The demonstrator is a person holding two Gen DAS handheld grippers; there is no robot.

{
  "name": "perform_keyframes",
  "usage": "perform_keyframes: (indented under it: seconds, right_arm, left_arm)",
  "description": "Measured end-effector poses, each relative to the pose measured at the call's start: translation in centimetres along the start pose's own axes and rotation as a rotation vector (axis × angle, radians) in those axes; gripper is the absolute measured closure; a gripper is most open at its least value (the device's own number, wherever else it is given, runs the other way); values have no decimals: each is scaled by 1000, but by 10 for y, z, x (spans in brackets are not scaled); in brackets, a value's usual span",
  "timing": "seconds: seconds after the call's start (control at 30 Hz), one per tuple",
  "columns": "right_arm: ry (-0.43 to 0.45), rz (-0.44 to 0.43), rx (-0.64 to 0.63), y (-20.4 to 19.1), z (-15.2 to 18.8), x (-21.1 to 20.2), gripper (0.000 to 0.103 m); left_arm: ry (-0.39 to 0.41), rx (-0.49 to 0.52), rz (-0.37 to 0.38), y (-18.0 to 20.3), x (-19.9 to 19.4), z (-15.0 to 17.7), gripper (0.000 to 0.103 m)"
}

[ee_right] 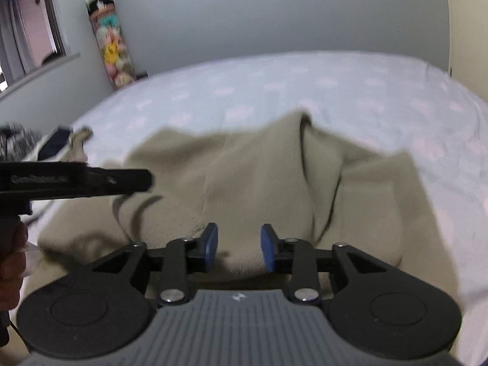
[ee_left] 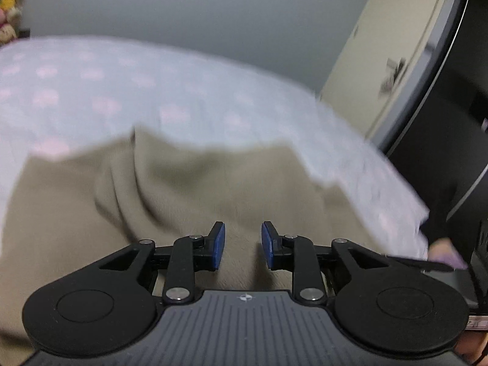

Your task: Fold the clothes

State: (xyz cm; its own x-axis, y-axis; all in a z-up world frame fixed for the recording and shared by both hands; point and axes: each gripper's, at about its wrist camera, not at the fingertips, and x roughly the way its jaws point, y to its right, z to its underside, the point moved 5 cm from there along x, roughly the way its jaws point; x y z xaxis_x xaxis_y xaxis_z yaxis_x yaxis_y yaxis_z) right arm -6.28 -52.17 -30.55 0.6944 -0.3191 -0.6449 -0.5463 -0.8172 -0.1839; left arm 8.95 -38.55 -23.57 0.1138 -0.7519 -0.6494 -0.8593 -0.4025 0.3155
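Beige, unpatterned fleece garment (ee_right: 244,183), lying on a bed sheet (ee_right: 335,91) of pale lavender-white printed with soft pink blotches whose shape is blurred. Left gripper (ee_left: 243,245) and right gripper (ee_right: 239,247): black linkages, dark blue pads (ee_right: 210,245), silver pivot pins, and a grey ribbed body. Wall (ee_right: 244,24) plain pale grey-blue. Door (ee_left: 396,45) cream, with a grey frame edge and black beyond it. Stack of soft toys (ee_right: 111,39) in the corner: black-and-white on top, then pastel green, pink, yellow and cream.
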Motion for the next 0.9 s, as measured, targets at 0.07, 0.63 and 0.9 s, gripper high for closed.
perform_keyframes:
  seconds: [0.07, 0.63, 0.9]
  right_arm:
    - [-32, 9, -29, -2, 18, 6, 67]
    - [99, 39, -25, 5, 11, -20, 67]
    - [139, 59, 122, 41, -17, -4, 65]
  left_arm:
    - [-57, 23, -31, -4, 11, 23, 81]
    - [82, -29, -6, -21, -15, 31, 83]
    - [208, -158, -96, -50, -12, -3, 53]
